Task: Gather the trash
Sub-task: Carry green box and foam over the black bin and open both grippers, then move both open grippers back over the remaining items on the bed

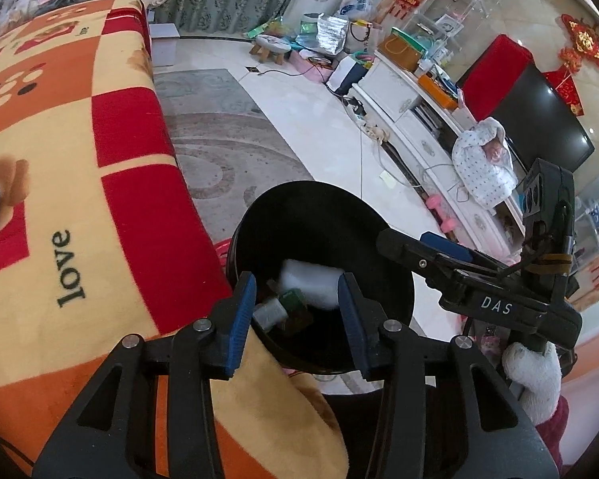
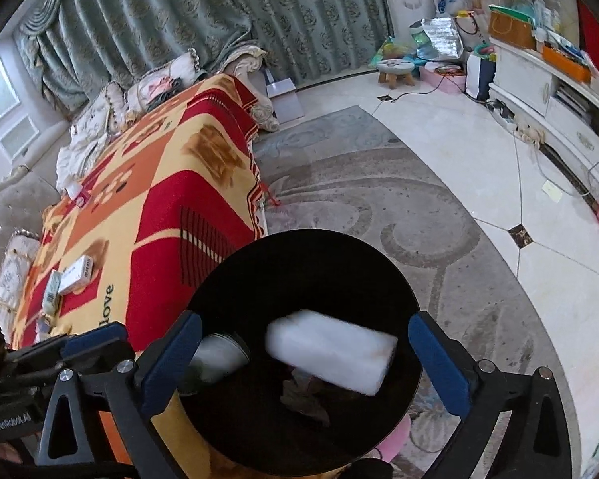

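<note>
A black round trash bin [image 1: 311,191] stands on the floor against the blanket-covered table. Both grippers hang over its mouth. My left gripper [image 1: 297,315] is open, with nothing pinched between its blue pads. Through the gap I see a white block [image 1: 311,283], a grey cylinder [image 1: 269,313] and a green scrap [image 1: 295,299] inside the bin. In the right wrist view my right gripper [image 2: 305,359] stands wide open over the bin [image 2: 299,239]. The white block [image 2: 331,347] appears blurred and loose between its fingers, touching neither. A silvery cylinder [image 2: 219,355] lies at the bin's left wall.
The red, orange and yellow blanket [image 2: 159,199] covers the table left of the bin, and small white boxes [image 2: 76,275] lie on it. A patterned rug [image 2: 379,199] spreads beyond. A white TV cabinet [image 1: 419,119] and cables line the right side.
</note>
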Available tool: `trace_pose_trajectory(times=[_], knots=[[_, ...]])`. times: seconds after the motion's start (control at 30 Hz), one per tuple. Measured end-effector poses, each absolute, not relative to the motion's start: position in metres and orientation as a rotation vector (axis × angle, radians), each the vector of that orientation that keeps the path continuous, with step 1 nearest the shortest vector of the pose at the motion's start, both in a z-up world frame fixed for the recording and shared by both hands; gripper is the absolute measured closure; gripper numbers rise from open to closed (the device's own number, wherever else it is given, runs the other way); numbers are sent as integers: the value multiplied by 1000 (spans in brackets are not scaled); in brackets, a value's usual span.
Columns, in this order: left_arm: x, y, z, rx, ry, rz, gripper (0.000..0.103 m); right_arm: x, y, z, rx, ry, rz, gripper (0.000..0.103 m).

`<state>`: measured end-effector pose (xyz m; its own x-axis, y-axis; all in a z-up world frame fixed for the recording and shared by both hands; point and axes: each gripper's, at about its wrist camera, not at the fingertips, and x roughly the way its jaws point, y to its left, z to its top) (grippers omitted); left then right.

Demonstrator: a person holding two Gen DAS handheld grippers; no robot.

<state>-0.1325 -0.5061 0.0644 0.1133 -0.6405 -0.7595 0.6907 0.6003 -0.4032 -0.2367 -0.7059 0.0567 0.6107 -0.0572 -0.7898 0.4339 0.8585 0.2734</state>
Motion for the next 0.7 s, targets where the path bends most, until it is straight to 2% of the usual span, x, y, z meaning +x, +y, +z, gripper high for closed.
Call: trace_pose_trajectory(times=[0.4,0.7], knots=[[-133,-472,67,72,1080,-863,62,-226,-679,58,412,927,-250,1],[-129,-410,68,39,1090,-736,62,-214,-632,57,317,952,-171,1]])
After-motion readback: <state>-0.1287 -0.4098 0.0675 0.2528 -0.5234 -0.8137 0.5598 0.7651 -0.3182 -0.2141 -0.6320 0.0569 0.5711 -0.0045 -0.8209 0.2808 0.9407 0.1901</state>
